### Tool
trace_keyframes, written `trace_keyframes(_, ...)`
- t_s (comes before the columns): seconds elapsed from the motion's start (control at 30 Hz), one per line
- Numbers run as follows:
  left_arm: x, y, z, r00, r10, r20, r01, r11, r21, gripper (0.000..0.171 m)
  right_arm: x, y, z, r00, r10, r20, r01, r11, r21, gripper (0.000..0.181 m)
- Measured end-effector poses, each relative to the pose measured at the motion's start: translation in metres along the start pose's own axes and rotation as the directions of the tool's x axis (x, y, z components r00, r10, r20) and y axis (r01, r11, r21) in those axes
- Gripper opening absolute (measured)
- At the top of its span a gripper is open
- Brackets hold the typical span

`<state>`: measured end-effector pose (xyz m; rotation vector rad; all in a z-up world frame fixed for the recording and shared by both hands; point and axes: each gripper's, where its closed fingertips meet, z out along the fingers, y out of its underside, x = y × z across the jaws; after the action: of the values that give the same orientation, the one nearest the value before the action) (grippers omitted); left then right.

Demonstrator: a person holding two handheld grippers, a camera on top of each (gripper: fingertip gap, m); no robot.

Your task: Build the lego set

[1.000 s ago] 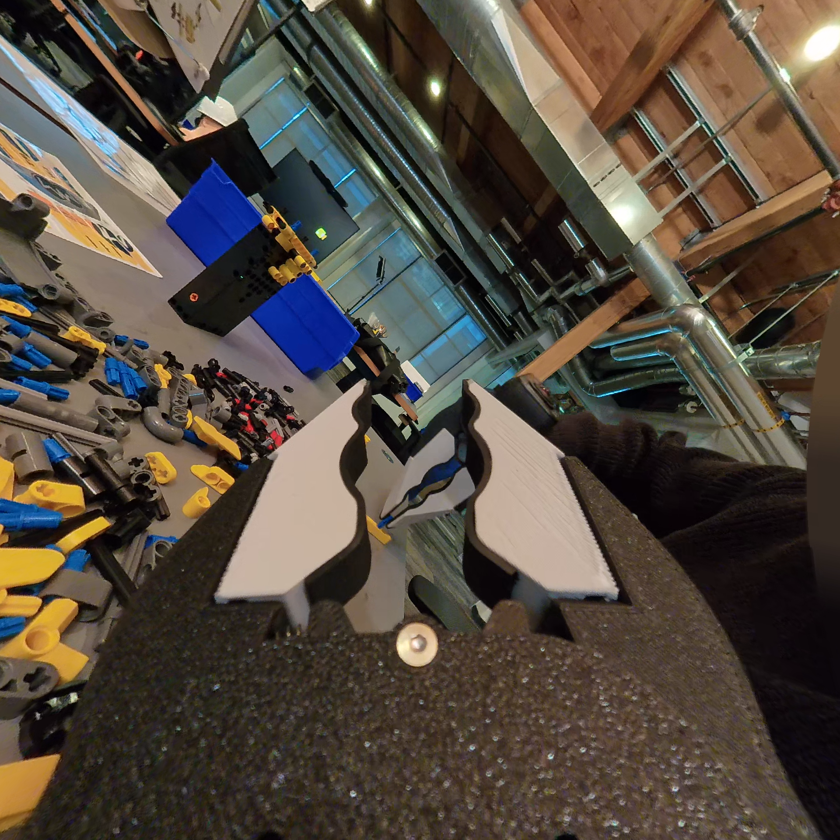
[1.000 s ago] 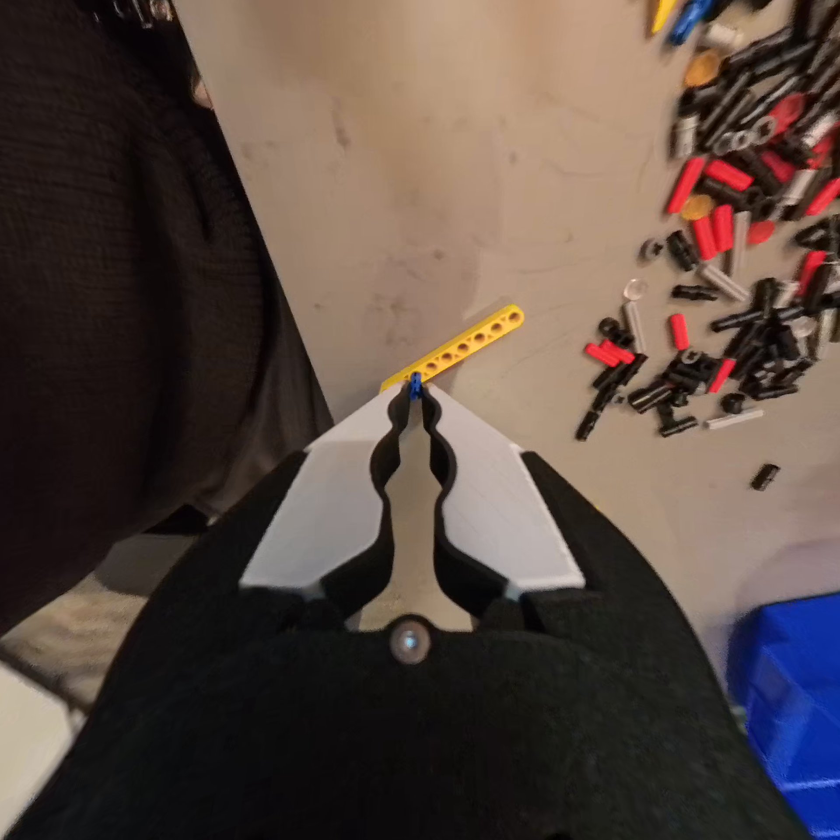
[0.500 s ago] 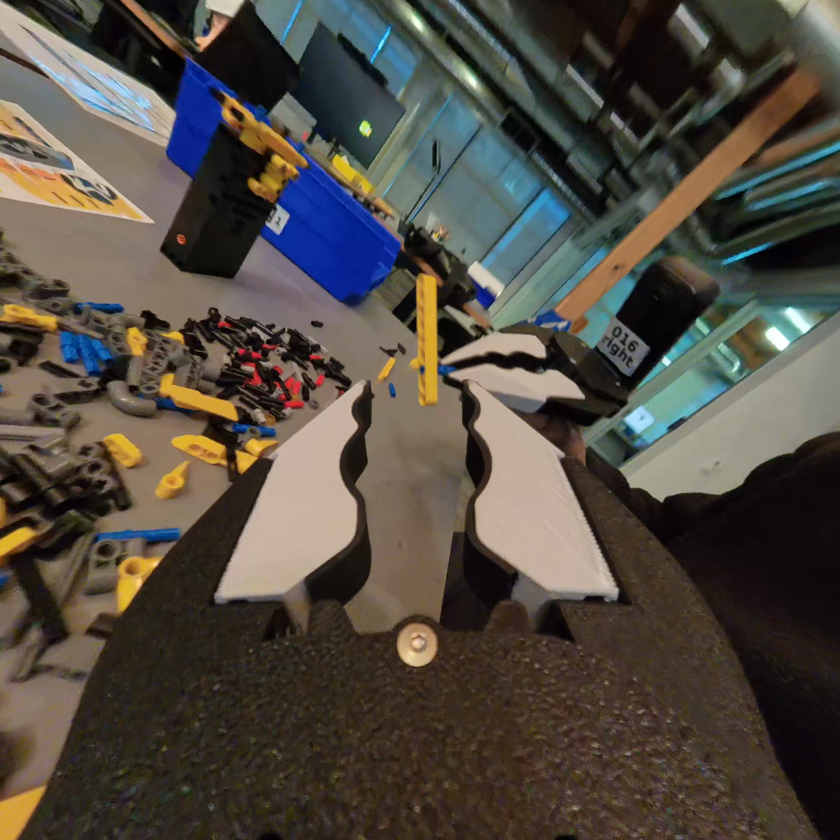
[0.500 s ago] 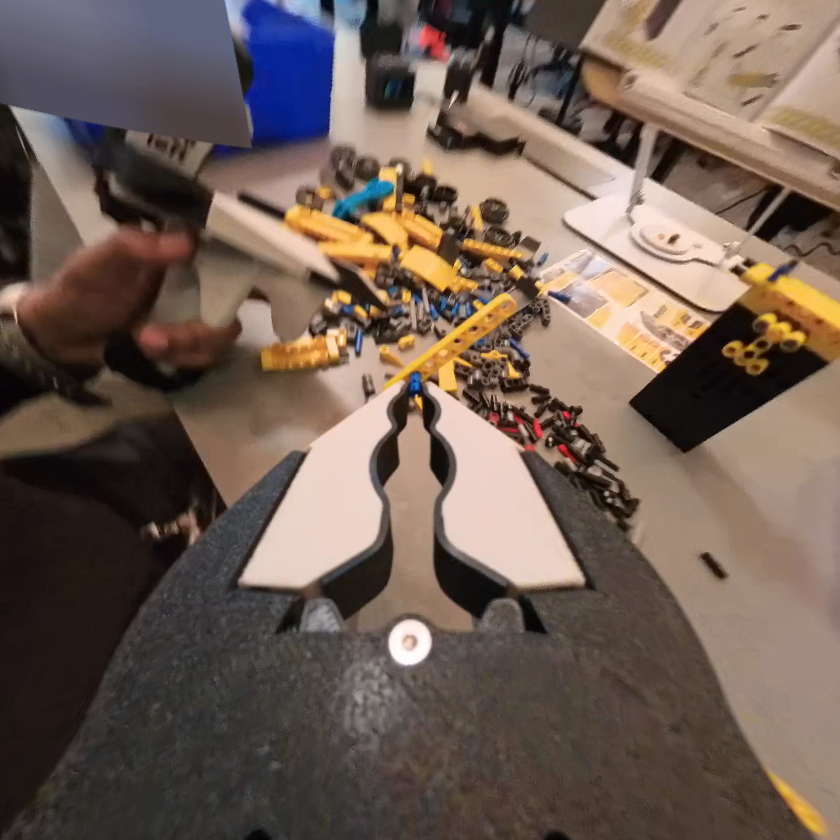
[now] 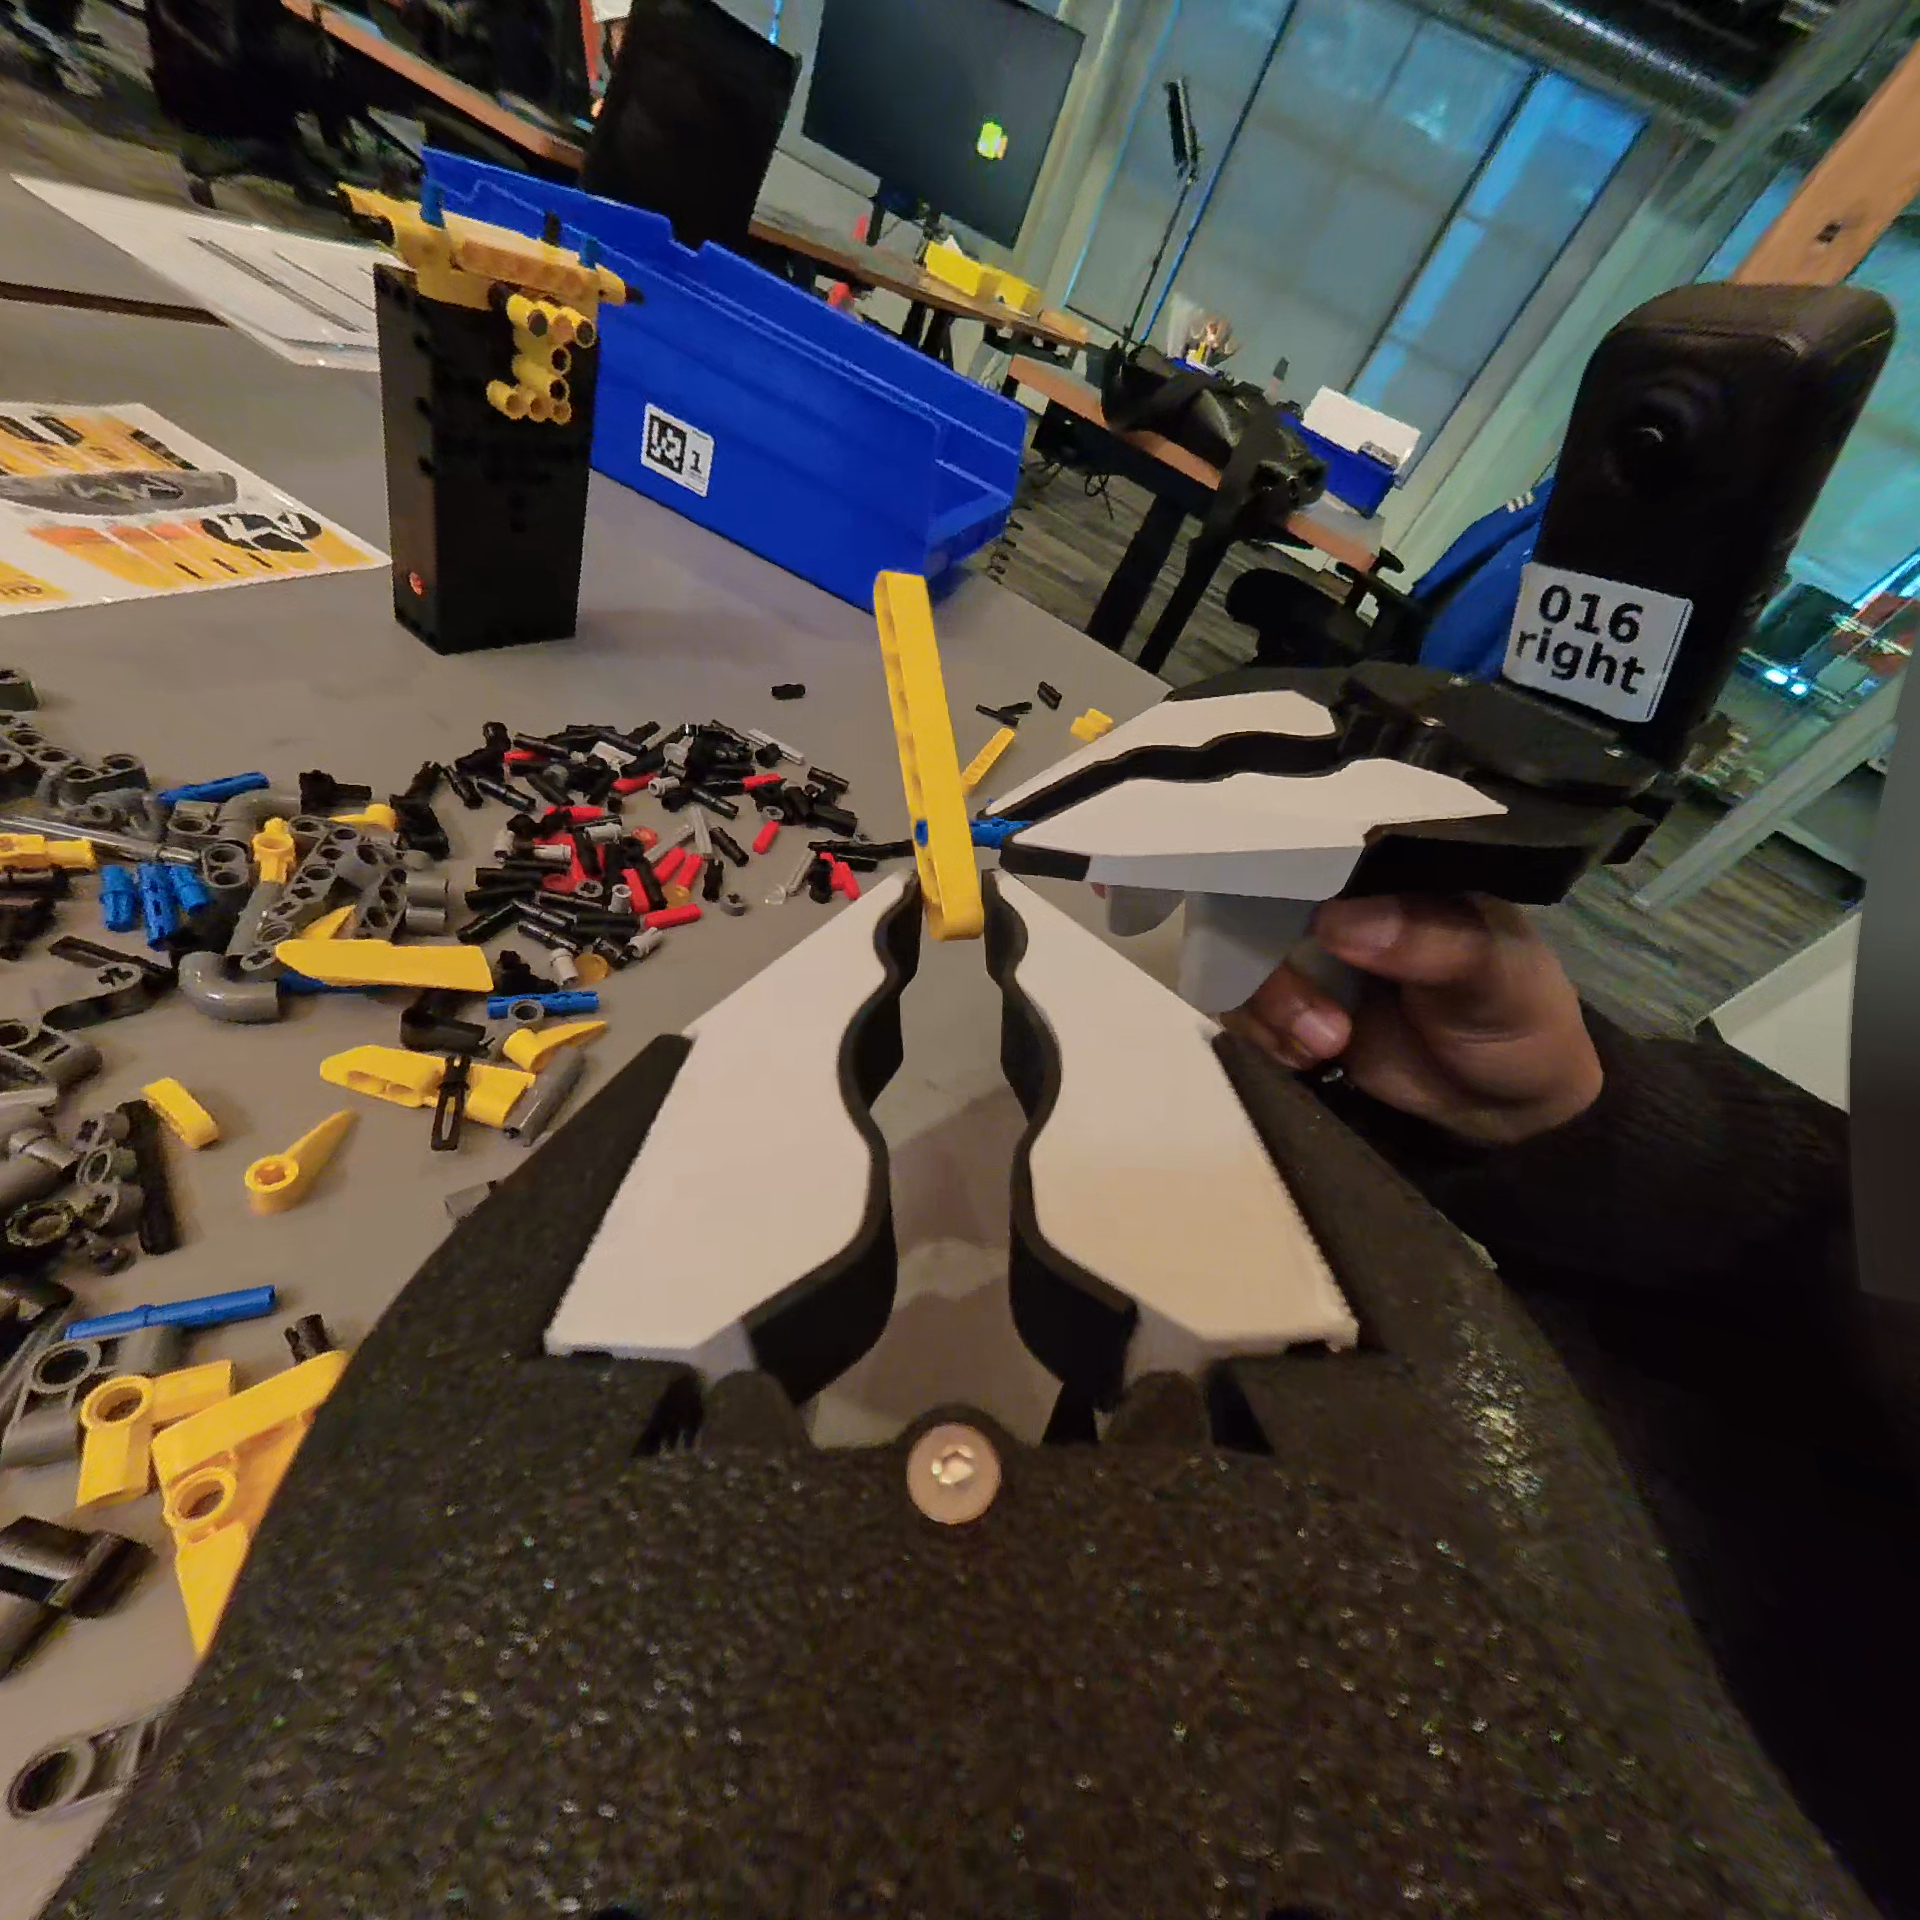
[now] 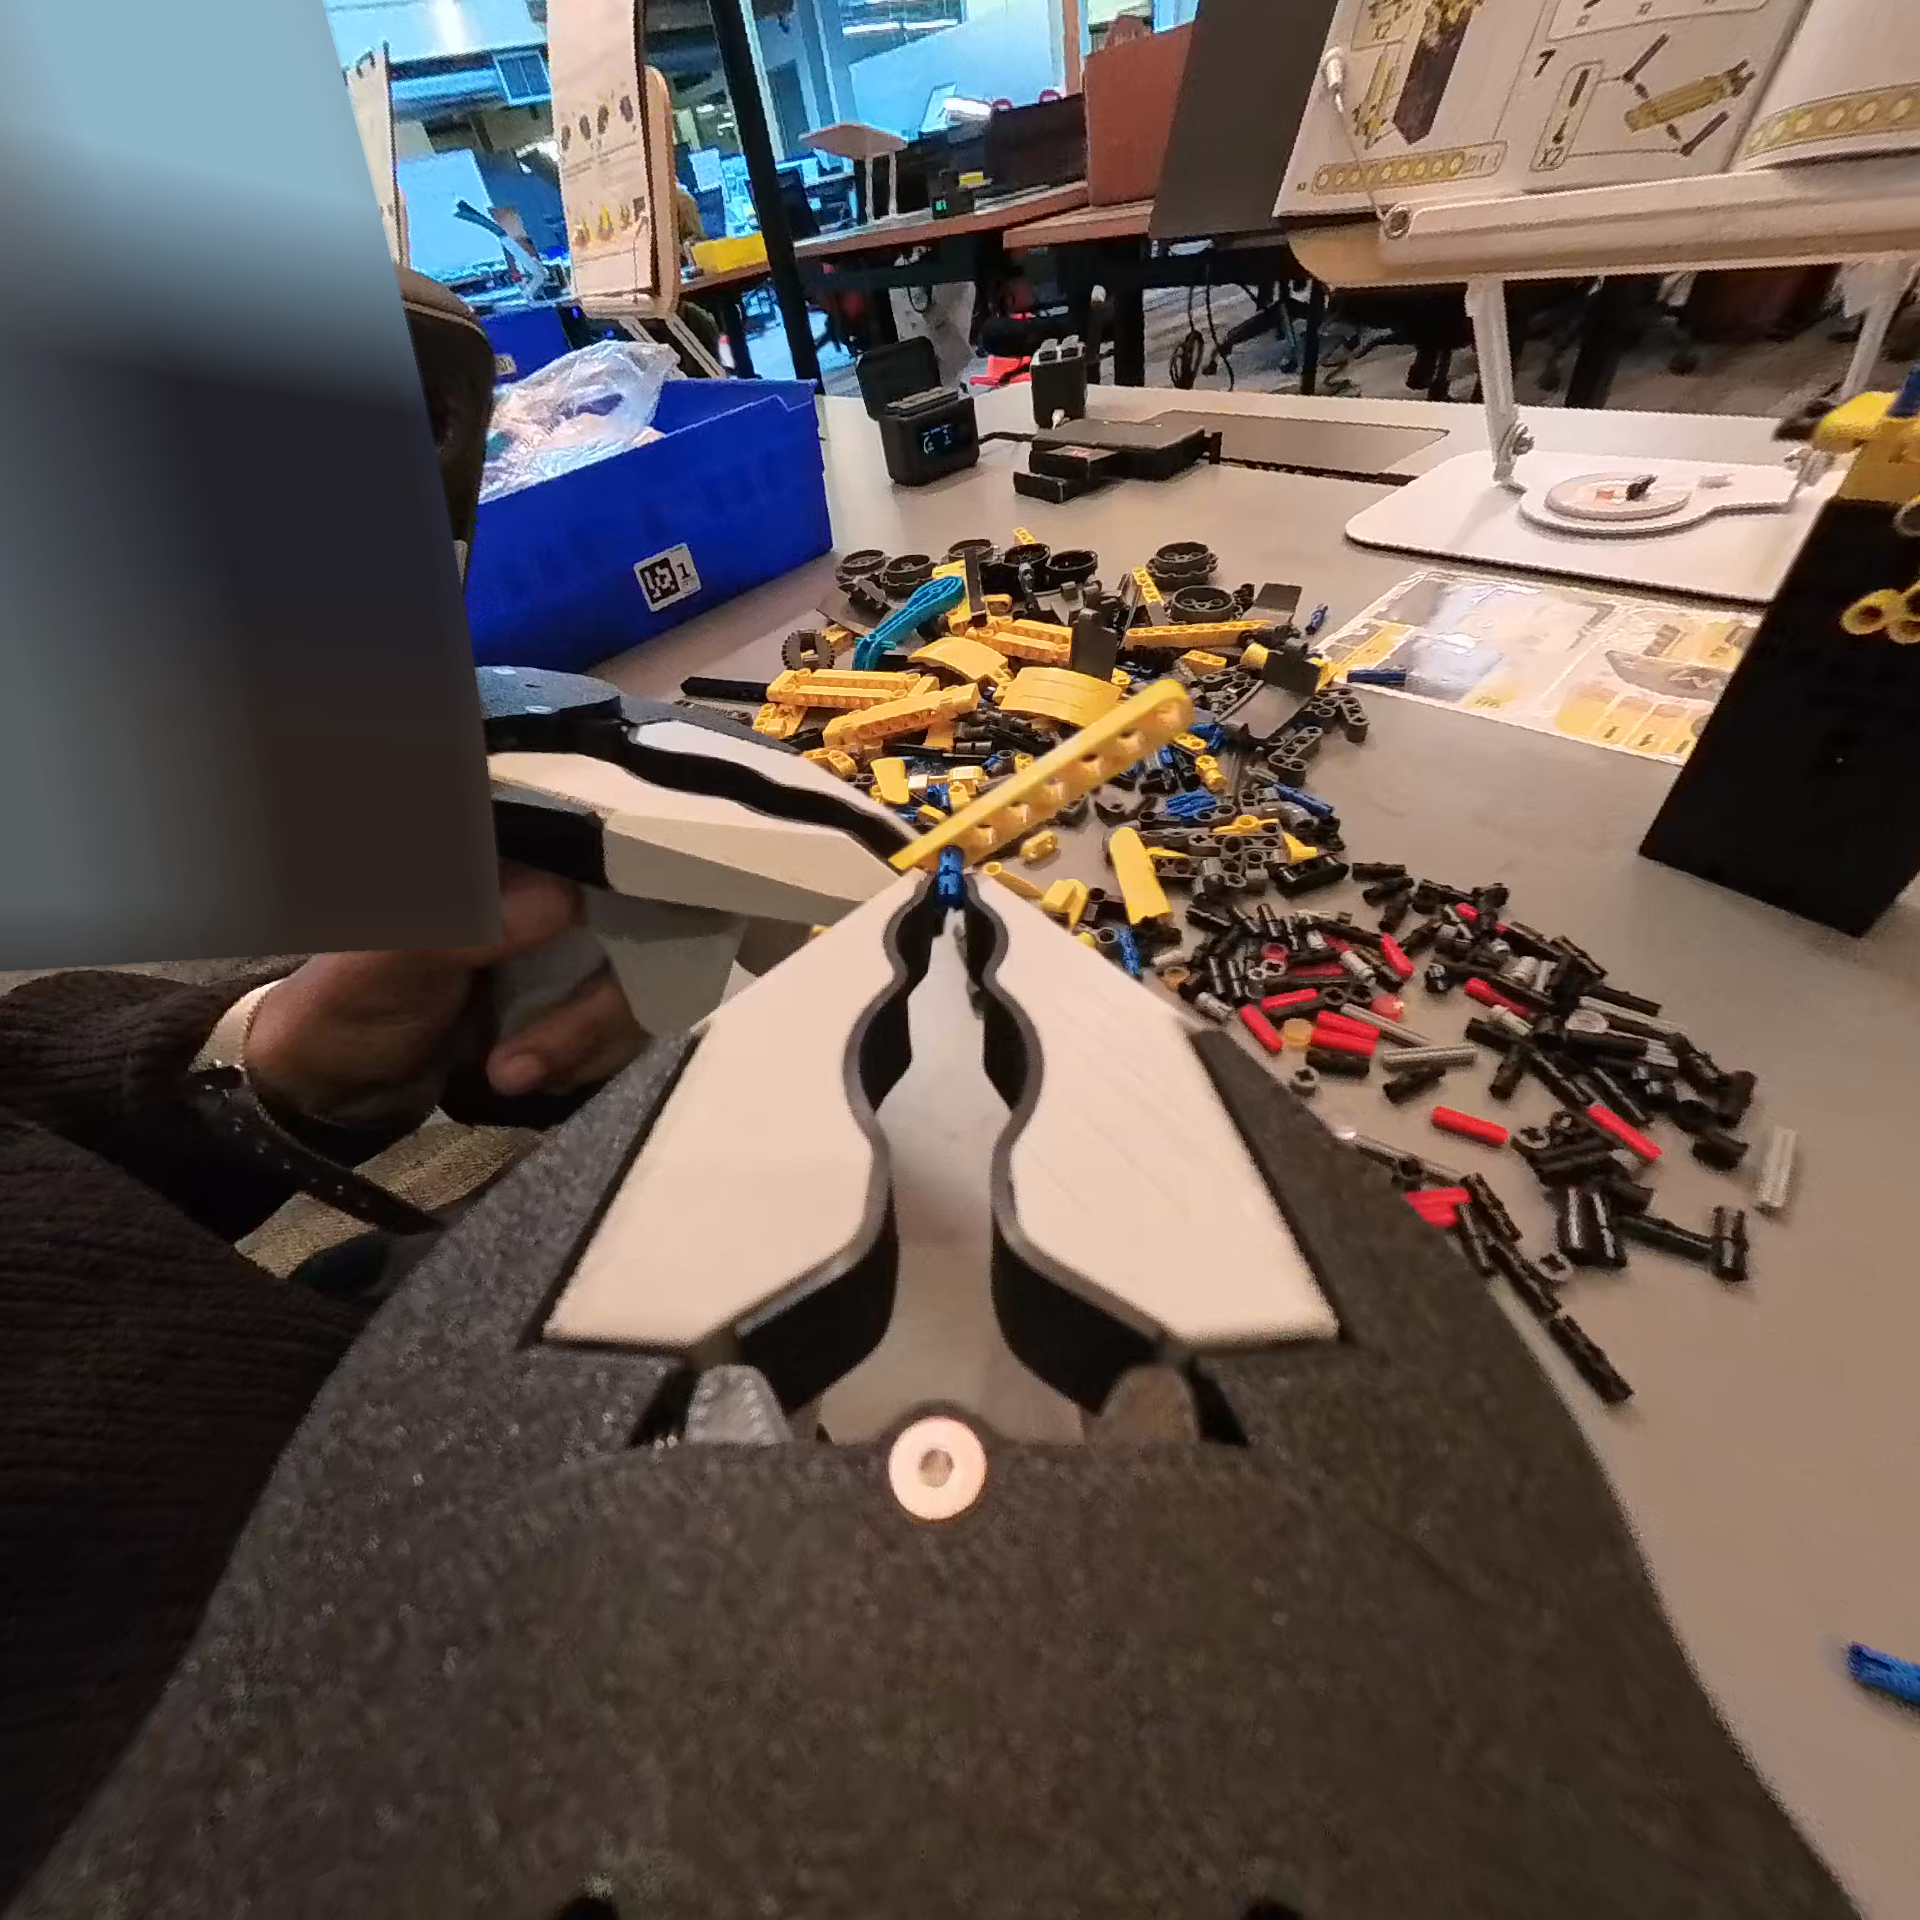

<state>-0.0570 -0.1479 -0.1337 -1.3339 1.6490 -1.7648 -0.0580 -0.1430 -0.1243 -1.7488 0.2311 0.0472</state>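
Observation:
A long yellow beam with holes (image 5: 920,727) is held in the air between both grippers. My left gripper (image 5: 951,902) has its jaws closed in on the beam's lower end. My right gripper (image 6: 945,896) is shut on a small blue pin (image 6: 948,868) that sticks into a hole near that same end of the beam (image 6: 1070,774). In the left wrist view the right gripper (image 5: 1003,828) comes in from the right, held by a hand, with the pin (image 5: 987,828) at its tips. In the right wrist view the left gripper (image 6: 896,847) comes in from the left.
Loose yellow, blue, grey, black and red building pieces (image 5: 623,831) lie spread over the grey table (image 5: 312,675). A black block tower topped with yellow parts (image 5: 483,499) and a blue bin (image 5: 810,416) stand behind. A white stand holding instruction pages (image 6: 1558,509) is at the far right. Left and right tips are no more than a few centimetres apart.
The right gripper lifted the beam by its blue pin off the table. The left view swung down from the ceiling, and the left jaws narrowed onto the beam's end.

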Motion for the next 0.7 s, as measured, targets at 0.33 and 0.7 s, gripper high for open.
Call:
trace_keyframes(0.33, 0.020, -0.018, -0.017, 0.910, -0.245, -0.334, 0.283, 0.957, 0.067, 0.009, -0.024, -0.023, -0.012, 0.897, 0.239, 0.373, -0.298, 0.949, 0.107, 0.054)
trace_keyframes(0.7, 0.051, -0.018, -0.024, 0.778, -0.298, -0.554, 0.347, 0.938, -0.017, 0.008, -0.046, -0.033, -0.015, 0.854, 0.146, 0.499, -0.254, 0.955, 0.156, 0.028)
